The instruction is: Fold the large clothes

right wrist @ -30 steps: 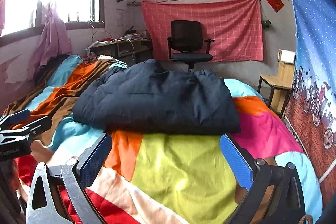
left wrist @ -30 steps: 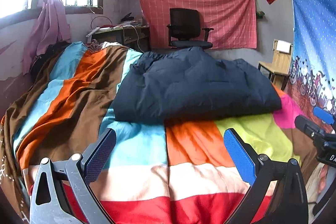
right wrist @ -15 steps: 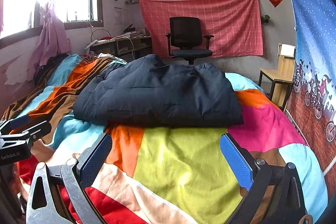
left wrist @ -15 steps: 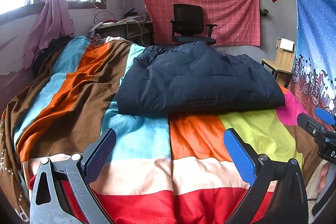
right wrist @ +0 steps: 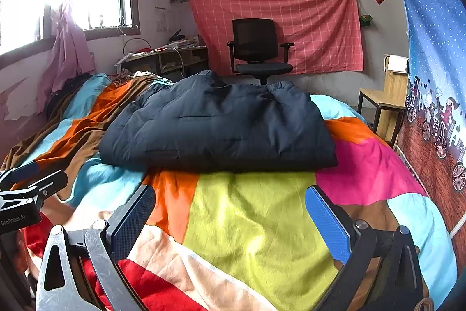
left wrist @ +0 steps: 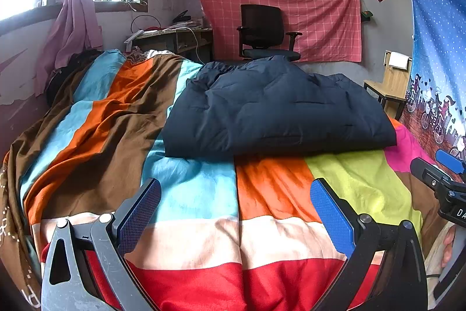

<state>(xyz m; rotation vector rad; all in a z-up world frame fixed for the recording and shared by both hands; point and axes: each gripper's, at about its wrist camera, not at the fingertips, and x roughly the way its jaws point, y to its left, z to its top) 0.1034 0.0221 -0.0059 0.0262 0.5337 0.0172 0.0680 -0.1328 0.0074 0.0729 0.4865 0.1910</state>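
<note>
Spread across the bed, the multicoloured patchwork blanket [left wrist: 186, 188] carries the folded navy padded jacket [left wrist: 276, 112], whose puffy fill could spring open, while my left gripper [left wrist: 236, 212] and right gripper [right wrist: 230, 214] hang wide open, empty.

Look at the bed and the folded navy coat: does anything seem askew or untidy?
The navy coat lies folded, its near edge fairly straight. The striped bedspread is rumpled into ridges along the window side. Both tongs are open and clear of it.

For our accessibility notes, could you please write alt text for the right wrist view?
A folded navy padded jacket lies on a bed's colourful striped bedspread, beyond the right gripper with its jaws open. A black office chair stands behind.
</note>
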